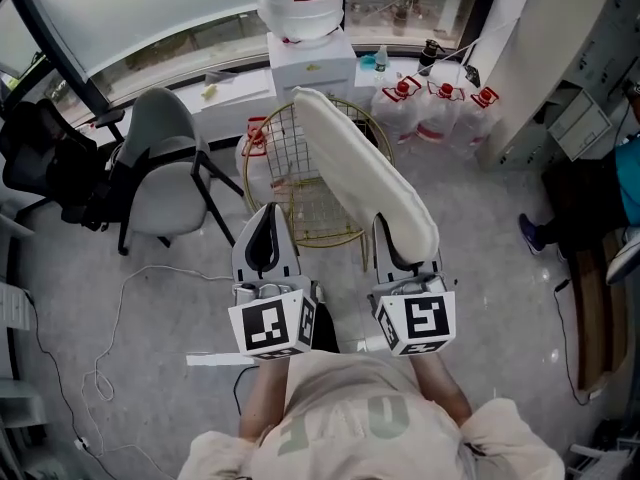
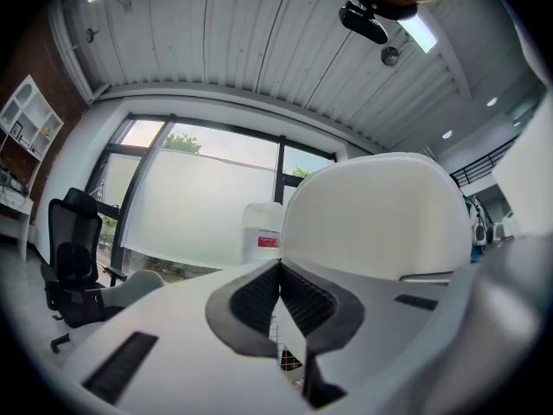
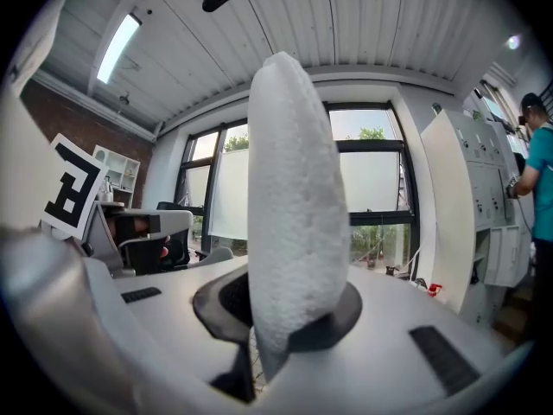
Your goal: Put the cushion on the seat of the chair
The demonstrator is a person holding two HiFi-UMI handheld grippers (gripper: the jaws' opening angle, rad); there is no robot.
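Note:
A long white cushion (image 1: 360, 168) stands on edge above a gold wire chair (image 1: 290, 158), running from near my right hand toward the chair's far rim. My right gripper (image 1: 405, 240) is shut on the cushion's near end; in the right gripper view the cushion (image 3: 289, 214) rises between the dark pads (image 3: 226, 299) and hides the far pad's face. My left gripper (image 1: 268, 230) hovers beside it to the left, over the chair's near edge, shut with nothing in it. In the left gripper view the pads (image 2: 259, 296) meet at their tips, and the cushion (image 2: 380, 219) fills the right side.
A grey shell chair (image 1: 165, 168) and a black office chair (image 1: 40, 158) stand to the left. Behind the wire chair are a water dispenser (image 1: 305, 28) and several water jugs (image 1: 430, 108). A cable (image 1: 130, 298) loops over the floor at left. A person (image 1: 600, 198) stands at right.

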